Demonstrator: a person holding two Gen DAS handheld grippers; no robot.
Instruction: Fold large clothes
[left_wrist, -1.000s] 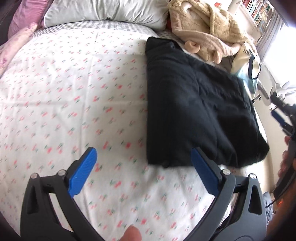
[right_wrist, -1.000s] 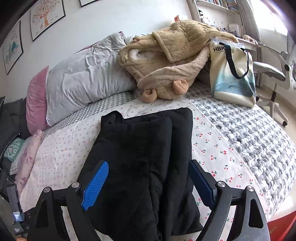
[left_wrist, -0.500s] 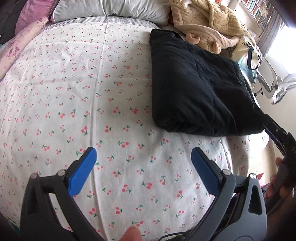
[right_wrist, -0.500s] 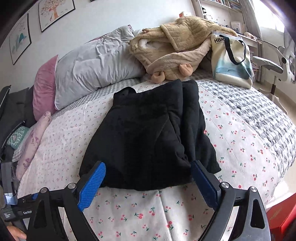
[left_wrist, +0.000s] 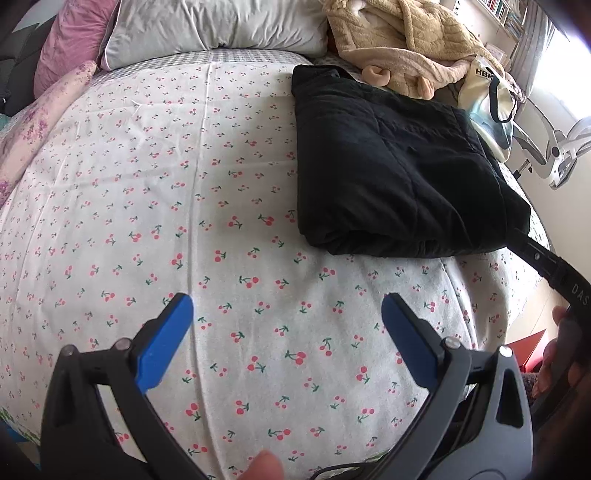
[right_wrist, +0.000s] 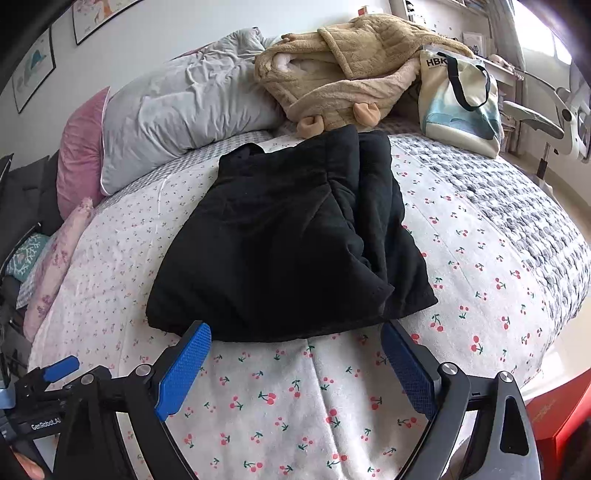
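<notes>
The black garment (right_wrist: 295, 236) lies folded into a compact stack toward the right edge of the cherry-print bed (left_wrist: 147, 221). Left gripper (left_wrist: 288, 332) and right gripper (right_wrist: 295, 365) hang wide apart, empty. Folding looks finished; next likely needs another garment.

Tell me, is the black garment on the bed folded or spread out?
Folded. The black garment lies as a compact, layered rectangle on the cherry-print sheet, one panel overlapping another. Both grippers are open and apart from it.
</notes>
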